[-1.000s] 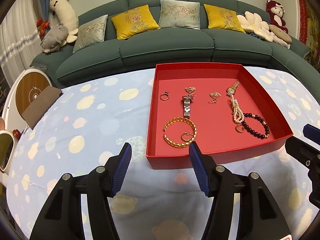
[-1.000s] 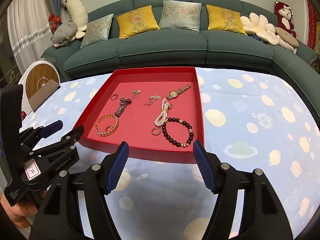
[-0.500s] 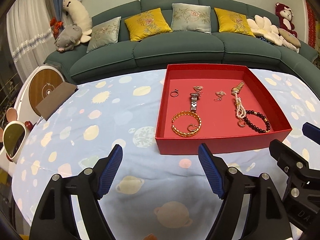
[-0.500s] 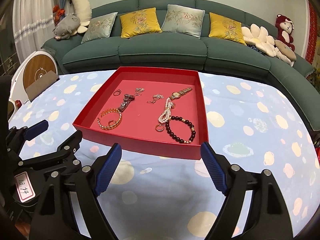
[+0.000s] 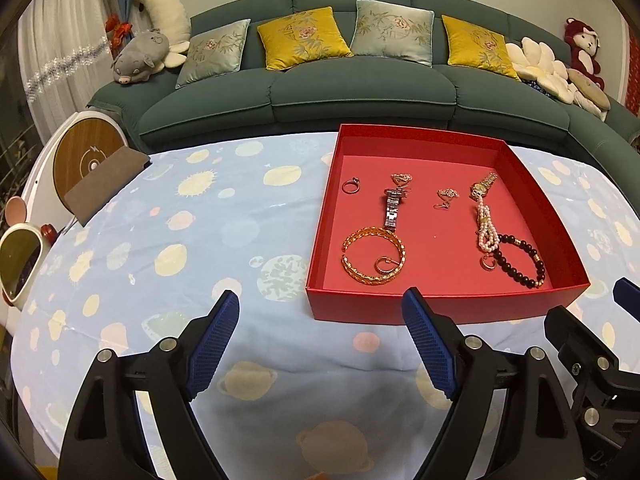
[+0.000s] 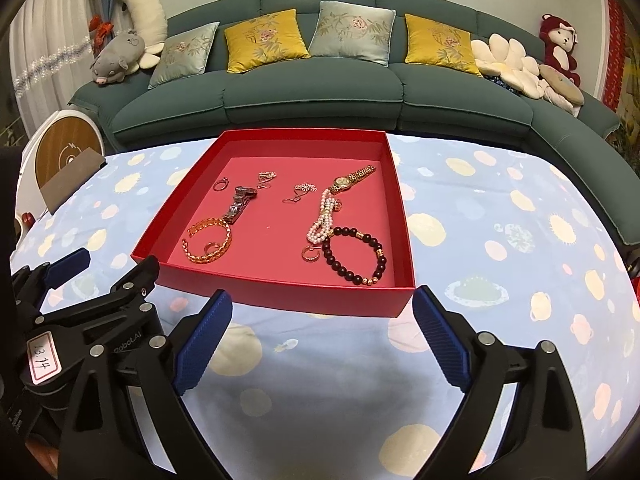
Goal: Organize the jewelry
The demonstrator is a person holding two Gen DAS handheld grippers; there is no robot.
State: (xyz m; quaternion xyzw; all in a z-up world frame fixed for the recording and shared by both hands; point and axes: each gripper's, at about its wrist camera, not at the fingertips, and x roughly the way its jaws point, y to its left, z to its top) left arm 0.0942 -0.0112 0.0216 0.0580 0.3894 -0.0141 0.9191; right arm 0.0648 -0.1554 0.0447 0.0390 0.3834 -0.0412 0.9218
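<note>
I am holding my left gripper over the tabletop, its blue-padded fingers spread wide with nothing between them, hovering just short of the near wall of the red tray. My right gripper is hanging the same way, its fingers parted and empty, pointing at the tray's near wall.

The tray is sitting on the blue tablecloth printed with planets and suns, and all the jewelry is lying inside it. At the near left, a gold bangle is resting with a small gold hoop earring inside its curve. A silver watch is stretching away from the bangle, its near end touching the bangle's rim. A ring is lying apart toward the far left corner, and a small gold ornament is sitting at the watch's far end. Near the middle, a floral earring is lying by itself. On the right, a gold watch is running into a looped pearl strand, which is touching a dark beaded bracelet; another small hoop is lying just beside the pearls and the bracelet.

Beyond the tabletop, a green sofa is carrying yellow and grey cushions and plush toys.
</note>
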